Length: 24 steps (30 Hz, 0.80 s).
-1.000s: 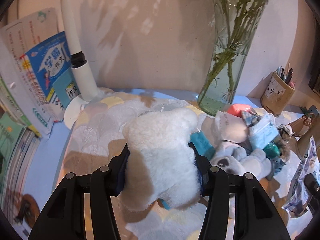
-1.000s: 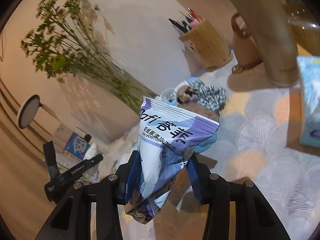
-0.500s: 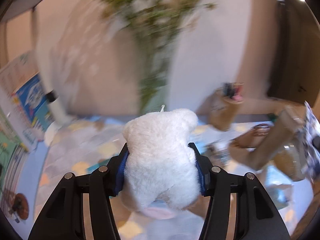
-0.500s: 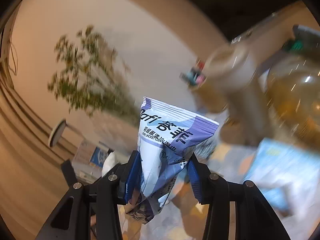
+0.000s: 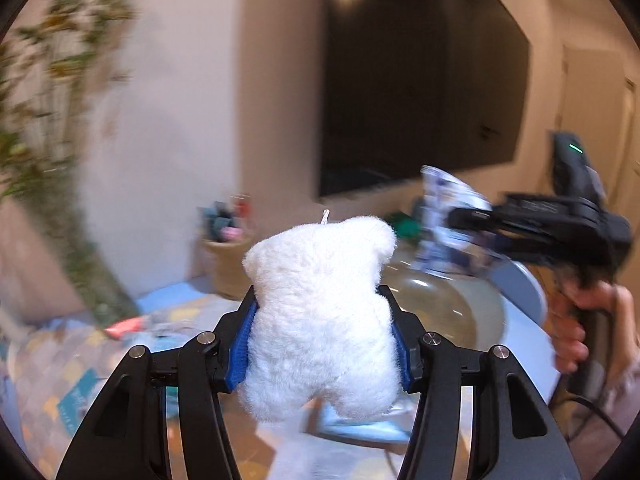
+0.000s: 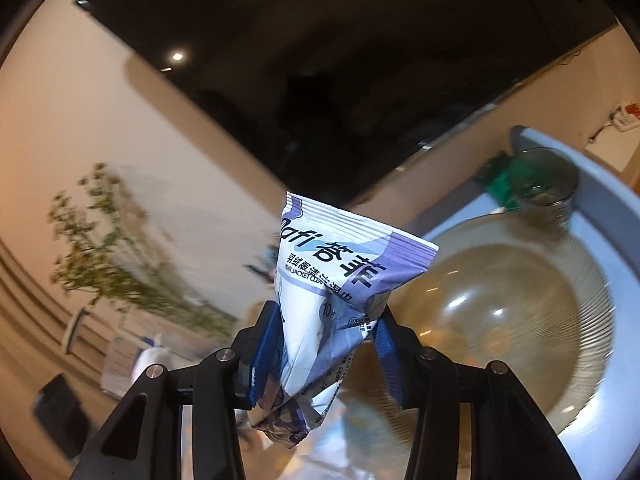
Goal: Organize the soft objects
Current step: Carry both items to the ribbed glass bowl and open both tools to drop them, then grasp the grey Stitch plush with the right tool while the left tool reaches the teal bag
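Note:
My left gripper (image 5: 322,344) is shut on a white plush toy (image 5: 320,312), held up above the table. My right gripper (image 6: 326,332) is shut on a white-and-purple wipes packet (image 6: 340,280). In the left wrist view the right gripper (image 5: 452,220) with the packet (image 5: 444,196) hovers at the right, over a large clear ribbed glass bowl (image 5: 448,312). The bowl (image 6: 520,320) fills the right of the right wrist view, just beyond the packet.
A woven pen holder (image 5: 228,264) stands at the back by the wall. A vase of green stems (image 5: 44,160) is at the left. Blurred soft items (image 5: 132,326) lie on the patterned cloth (image 5: 60,368). A dark screen (image 5: 420,80) hangs on the wall.
Both grippers have lifted and swung right, away from the pile of soft items, toward the glass bowl. Each keeps its hold on its object.

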Each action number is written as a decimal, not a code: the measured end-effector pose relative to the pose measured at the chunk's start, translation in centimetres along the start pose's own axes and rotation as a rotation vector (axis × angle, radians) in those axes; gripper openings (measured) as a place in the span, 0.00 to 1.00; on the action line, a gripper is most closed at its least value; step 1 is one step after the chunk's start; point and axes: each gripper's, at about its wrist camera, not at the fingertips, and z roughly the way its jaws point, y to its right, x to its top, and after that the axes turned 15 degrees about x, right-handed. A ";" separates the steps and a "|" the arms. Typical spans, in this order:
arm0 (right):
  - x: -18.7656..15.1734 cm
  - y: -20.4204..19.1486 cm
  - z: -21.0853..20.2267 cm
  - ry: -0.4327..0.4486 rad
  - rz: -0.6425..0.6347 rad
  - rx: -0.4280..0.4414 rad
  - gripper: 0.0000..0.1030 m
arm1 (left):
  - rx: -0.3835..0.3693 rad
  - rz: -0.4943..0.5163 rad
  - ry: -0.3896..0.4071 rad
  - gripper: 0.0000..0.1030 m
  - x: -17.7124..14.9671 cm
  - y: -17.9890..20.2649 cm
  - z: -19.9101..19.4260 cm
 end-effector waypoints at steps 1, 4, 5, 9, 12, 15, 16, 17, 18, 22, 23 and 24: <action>0.4 0.6 0.1 -0.013 0.000 -0.024 0.44 | -0.020 0.014 -0.008 0.51 0.0 1.2 0.4; 1.2 2.8 0.4 -0.045 0.005 -0.102 0.44 | -0.049 0.054 -0.020 0.51 -0.3 4.3 1.7; 1.4 3.6 0.5 -0.051 0.016 -0.119 0.44 | -0.062 0.059 -0.029 0.51 -0.3 5.0 2.2; 1.5 6.1 1.0 -0.059 0.046 -0.169 0.45 | -0.097 0.088 -0.054 0.57 -0.5 8.1 5.1; 1.6 7.6 1.4 -0.061 0.046 -0.218 0.46 | -0.113 0.081 -0.083 0.73 -0.6 9.7 7.1; 1.8 8.9 1.4 -0.062 0.065 -0.229 0.66 | -0.097 0.102 -0.105 0.77 -0.9 10.5 7.9; 1.9 9.2 1.3 -0.060 0.077 -0.234 0.71 | -0.094 0.114 -0.106 0.77 -0.9 10.7 8.0; 2.0 9.4 1.0 -0.049 0.083 -0.249 0.76 | -0.092 0.128 -0.103 0.77 -1.2 11.6 7.5; 2.0 9.4 0.7 -0.042 0.078 -0.264 0.76 | -0.094 0.133 -0.102 0.77 -1.2 11.7 7.3; 2.0 8.1 -0.3 -0.033 0.051 -0.302 0.76 | -0.118 0.107 -0.111 0.77 -1.2 11.2 6.3; 2.0 7.6 -0.5 -0.031 0.042 -0.307 0.76 | -0.126 0.100 -0.113 0.77 -1.2 10.8 6.1; 1.9 6.9 -0.6 -0.029 0.032 -0.312 0.76 | -0.130 0.095 -0.115 0.77 -1.2 10.5 5.6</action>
